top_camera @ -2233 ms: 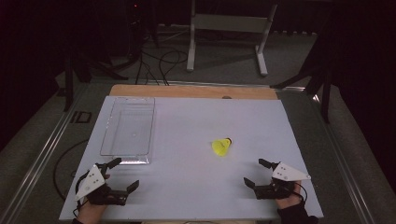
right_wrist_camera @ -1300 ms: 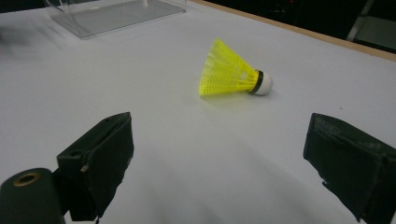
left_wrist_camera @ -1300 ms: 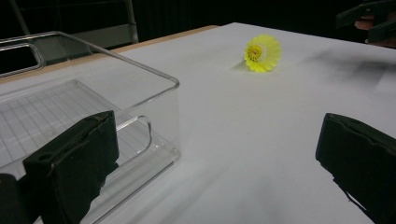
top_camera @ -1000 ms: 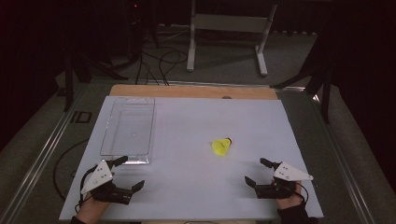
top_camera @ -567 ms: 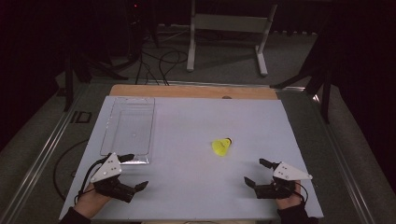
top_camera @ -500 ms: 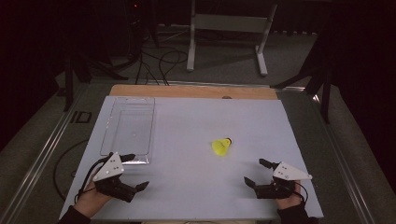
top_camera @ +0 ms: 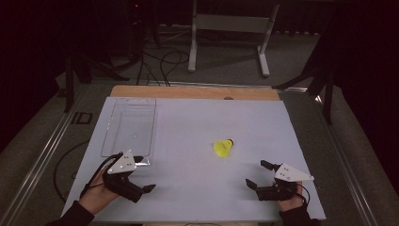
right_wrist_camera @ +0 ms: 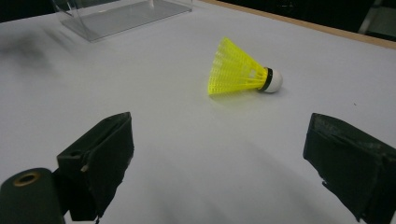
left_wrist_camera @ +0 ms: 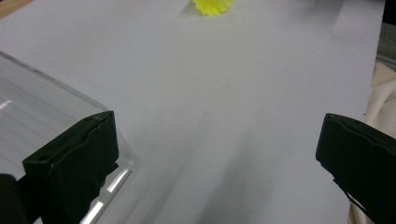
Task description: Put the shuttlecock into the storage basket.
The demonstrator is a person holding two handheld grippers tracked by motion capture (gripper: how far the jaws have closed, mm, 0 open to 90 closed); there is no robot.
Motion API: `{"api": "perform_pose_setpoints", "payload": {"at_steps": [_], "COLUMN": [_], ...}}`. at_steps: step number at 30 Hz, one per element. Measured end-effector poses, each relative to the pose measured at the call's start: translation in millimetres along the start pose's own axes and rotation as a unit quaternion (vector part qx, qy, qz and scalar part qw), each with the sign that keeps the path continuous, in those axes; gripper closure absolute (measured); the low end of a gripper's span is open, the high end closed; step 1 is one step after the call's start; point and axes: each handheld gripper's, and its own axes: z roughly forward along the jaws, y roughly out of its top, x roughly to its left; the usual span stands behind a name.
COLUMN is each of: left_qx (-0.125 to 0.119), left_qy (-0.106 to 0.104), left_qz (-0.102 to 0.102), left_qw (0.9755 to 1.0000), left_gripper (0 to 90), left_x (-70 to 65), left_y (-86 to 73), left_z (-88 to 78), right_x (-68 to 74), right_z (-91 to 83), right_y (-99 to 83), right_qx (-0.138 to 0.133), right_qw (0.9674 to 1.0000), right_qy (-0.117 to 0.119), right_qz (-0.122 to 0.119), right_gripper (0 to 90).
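A yellow shuttlecock [top_camera: 223, 147] with a white cork tip lies on its side near the middle of the white table [top_camera: 197, 117]. My right gripper [top_camera: 256, 173] rests at the front right, open, jaws pointing toward the shuttlecock [right_wrist_camera: 238, 70] with nothing between them [right_wrist_camera: 224, 154]. At the front left, my left gripper [top_camera: 145, 174] is open too, just off the near right corner of a clear plastic tray [top_camera: 151, 132]. In the left gripper view [left_wrist_camera: 215, 154] the tray corner [left_wrist_camera: 42, 112] lies behind the left jaw and the shuttlecock [left_wrist_camera: 213, 5] shows far ahead.
The clear tray [right_wrist_camera: 126, 14] holds nothing and lies along the table's left side. A wooden strip [top_camera: 193, 92] runs along the far edge. Beyond the table stand a metal frame [top_camera: 230, 23] and cables on the floor.
My left gripper has moved forward and to the right, up to the tray's near corner. The right gripper and the shuttlecock have stayed put.
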Motion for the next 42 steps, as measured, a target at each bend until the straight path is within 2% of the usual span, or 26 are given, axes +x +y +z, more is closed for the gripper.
{"api": "perform_pose_setpoints", "payload": {"at_steps": [2,16,21,29,42], "left_qx": [0.006,0.047,0.059,0.077,0.107], "left_qy": [-0.01,-0.032,-0.032,-0.043,-0.05], "left_qz": [-0.001,0.009,0.017,0.021,0.036], "left_qw": [0.9999,0.9983,0.9976,0.9959,0.9923], "left_gripper": [0.3,0.3,0.3,0.3,0.3], "left_x": [-0.2,-3.6,-4.4,-4.8,-3.9], "left_y": [3.6,31.3,41.0,52.7,75.1], "left_z": [0.7,12.2,17.9,27.5,42.3], "right_x": [0.3,-0.7,-0.5,-0.3,-0.8], "right_z": [-0.1,0.8,0.7,1.0,1.7], "right_y": [0.1,-0.1,0.0,0.1,-0.4], "right_qx": [0.001,0.005,0.005,0.006,0.008], "right_qw": [1.0,1.0,1.0,0.9999,0.9999], "right_qy": [0.0,0.004,0.004,0.006,0.007], "right_qz": [-0.001,0.007,0.006,0.007,0.007], "right_gripper": [8.9,8.8,8.9,8.9,8.8]}}
